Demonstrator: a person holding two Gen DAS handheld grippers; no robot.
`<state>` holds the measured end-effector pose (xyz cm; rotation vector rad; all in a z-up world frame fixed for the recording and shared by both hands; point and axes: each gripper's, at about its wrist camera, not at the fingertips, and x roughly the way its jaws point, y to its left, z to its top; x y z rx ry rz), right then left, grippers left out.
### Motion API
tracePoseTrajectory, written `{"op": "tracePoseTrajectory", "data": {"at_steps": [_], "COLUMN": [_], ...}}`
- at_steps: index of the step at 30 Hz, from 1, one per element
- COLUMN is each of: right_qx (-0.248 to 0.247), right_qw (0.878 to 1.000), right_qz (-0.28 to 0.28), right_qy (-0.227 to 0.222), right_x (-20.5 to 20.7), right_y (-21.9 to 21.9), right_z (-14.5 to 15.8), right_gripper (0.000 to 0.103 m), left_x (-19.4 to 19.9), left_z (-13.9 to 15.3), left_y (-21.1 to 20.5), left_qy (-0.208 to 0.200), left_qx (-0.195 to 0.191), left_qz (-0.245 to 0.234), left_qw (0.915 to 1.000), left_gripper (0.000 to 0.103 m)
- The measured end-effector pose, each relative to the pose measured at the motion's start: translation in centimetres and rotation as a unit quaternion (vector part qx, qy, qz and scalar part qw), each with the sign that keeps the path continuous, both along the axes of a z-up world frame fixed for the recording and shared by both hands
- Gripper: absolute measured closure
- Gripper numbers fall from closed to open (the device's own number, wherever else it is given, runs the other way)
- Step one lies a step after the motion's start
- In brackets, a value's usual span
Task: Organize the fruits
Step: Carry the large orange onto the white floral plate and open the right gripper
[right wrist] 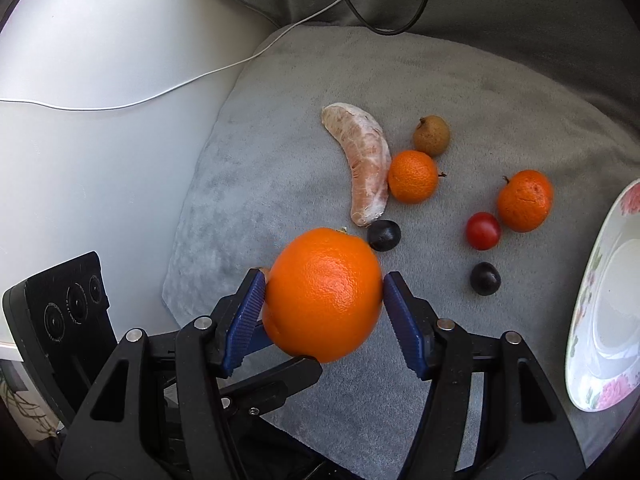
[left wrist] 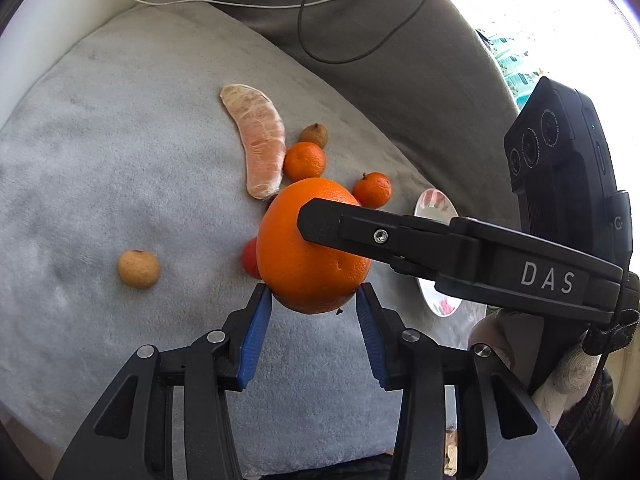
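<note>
**Orange held by both grippers above the cushion**

The orange (right wrist: 324,292) is the largest fruit here: round, firm, fairly heavy, with a waxy pebbled rind that can slide on a narrow contact. It will take a firm squeeze without harm. The best hold is across its widest girth, and that is where the right gripper (right wrist: 323,280) has it, about half open with a ribbed blue pad pressed on each flank. The left gripper (left wrist: 313,290) is narrower and pinches only the fruit's lower end between its fingertips, a shallower grip that looks likelier to slip. The orange seems to hang clear of the grey cushion (right wrist: 280,184), over its middle.

Below and beyond it lie softer things that need a gentler touch:
- a peeled pomelo segment (right wrist: 366,160)
- two mandarins (right wrist: 412,176) (right wrist: 524,200)
- a cherry tomato (right wrist: 483,231)
- two dark grapes (right wrist: 384,235) (right wrist: 485,278)
- a brown longan (right wrist: 431,135)
- a second longan (left wrist: 139,269), alone toward the cushion's left edge

A flowered plate (right wrist: 592,320) sits at the right edge, probably the destination.
</note>
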<state>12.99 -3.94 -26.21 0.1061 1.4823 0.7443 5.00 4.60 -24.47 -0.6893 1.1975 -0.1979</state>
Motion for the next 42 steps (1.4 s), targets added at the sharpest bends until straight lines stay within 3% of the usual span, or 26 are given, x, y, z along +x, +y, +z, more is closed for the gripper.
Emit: {"op": "tracePoseTrajectory", "data": {"at_steps": [12,25,38,42], "right_qx": [-0.002,-0.004,-0.009,0.001], "right_qw": [0.997,0.987,0.978,0.974], "right_qz": [-0.080,-0.163,-0.209,-0.226], "right_qy": [-0.009,-0.005,0.009,-0.009], "right_x": [0.5,0.5,0.0,0.0], "right_y": [-8.2,-16.8,-22.2,-23.1], "right_z": [1.0,0.8,0.5,1.7], "right_gripper": [0.039,0.039,0.039,0.039], "left_x": [2.6,5.2,6.1,6.0], "left_z": [0.7,0.1,-0.7,-0.6], "left_y": [-6.4,-14.0,-18.1,-18.5], "left_qy": [-0.008,-0.005,0.002,0.000], "left_qx": [-0.001,-0.004,-0.011,-0.014], "left_qz": [-0.079,-0.160,-0.192,-0.194], "left_qw": [0.9969,0.9870,0.9813,0.9809], "left_gripper": [0.062,0.062,0.062,0.062]}}
